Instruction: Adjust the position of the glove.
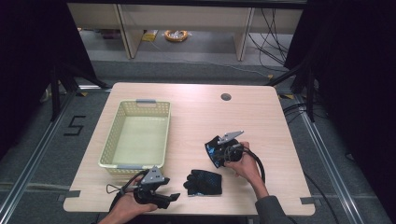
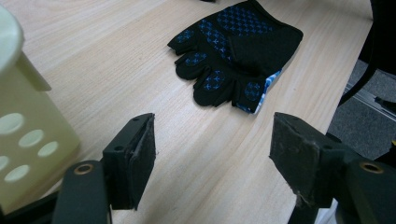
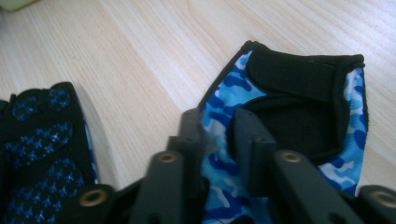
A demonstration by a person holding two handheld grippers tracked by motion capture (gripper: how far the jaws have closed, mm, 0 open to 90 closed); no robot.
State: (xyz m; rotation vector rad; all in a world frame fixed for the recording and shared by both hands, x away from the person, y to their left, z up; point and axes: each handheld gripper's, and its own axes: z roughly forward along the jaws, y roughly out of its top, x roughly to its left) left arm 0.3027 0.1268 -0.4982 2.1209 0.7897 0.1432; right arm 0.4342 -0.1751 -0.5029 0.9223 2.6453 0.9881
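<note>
Two fingerless gloves on a wooden table [image 1: 196, 107], one of them pinched in the right tongs.

The table carries a pale yellow perforated basket [image 1: 136, 135] just beyond the left gripper [image 1: 173, 198], whose jaws stand wide apart with nothing between them. Ahead of those open jaws, near the table's front edge, lies the flat glove [image 2: 236, 53]; the left gripper view shows its palm up, black with blue grip dots, detail the high view blurs. The right gripper [image 3: 219, 135] is clamped on the edge of the second glove [image 3: 299, 107], and its own view reveals blue camouflage fabric and a black wrist strap, where the high view gives a dark bundle at the person's right hand [image 1: 243, 163].
</note>
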